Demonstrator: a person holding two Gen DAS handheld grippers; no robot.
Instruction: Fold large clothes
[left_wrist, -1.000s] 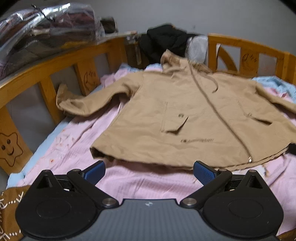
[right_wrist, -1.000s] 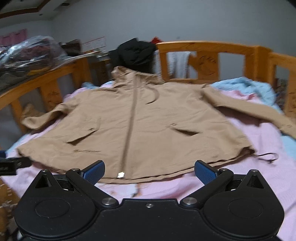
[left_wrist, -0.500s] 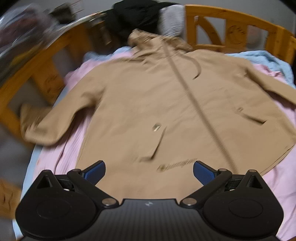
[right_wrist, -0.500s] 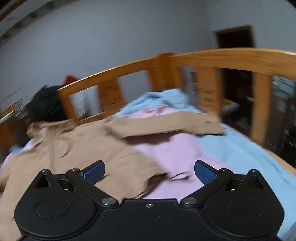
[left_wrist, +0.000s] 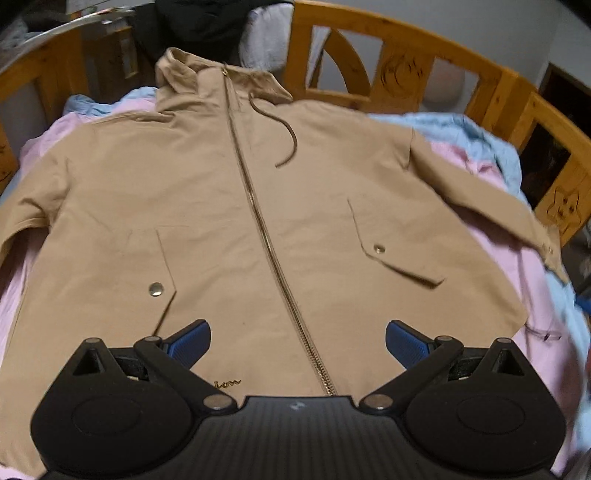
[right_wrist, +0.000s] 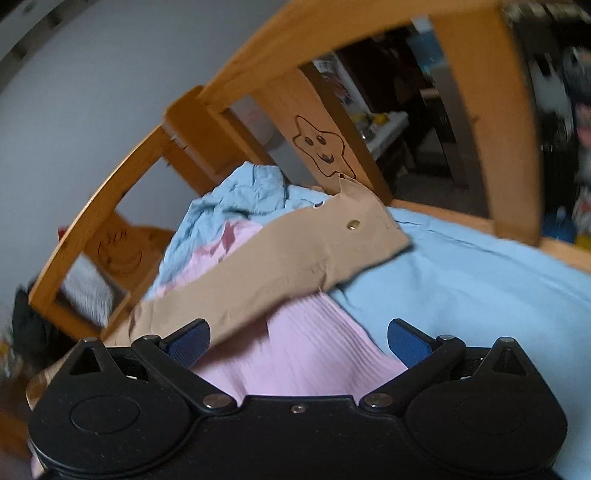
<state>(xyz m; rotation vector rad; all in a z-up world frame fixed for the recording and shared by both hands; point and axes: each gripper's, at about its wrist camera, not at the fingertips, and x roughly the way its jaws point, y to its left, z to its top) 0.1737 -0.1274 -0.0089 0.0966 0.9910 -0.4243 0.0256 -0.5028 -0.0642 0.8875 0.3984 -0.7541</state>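
Only "ion" legible, gold script embroidered near the hem of the tan jacket (left_wrist: 207, 206), its beginning hidden behind the left gripper (left_wrist: 297, 338).

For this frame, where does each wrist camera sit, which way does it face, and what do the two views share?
Left wrist: above the hem, facing along the tan jacket to its hood; the open left gripper shows.
Right wrist: low over the bedding, facing the jacket's sleeve and the wooden bed rail; the open right gripper shows.
Shared: that sleeve, the pink blanket and the rail.
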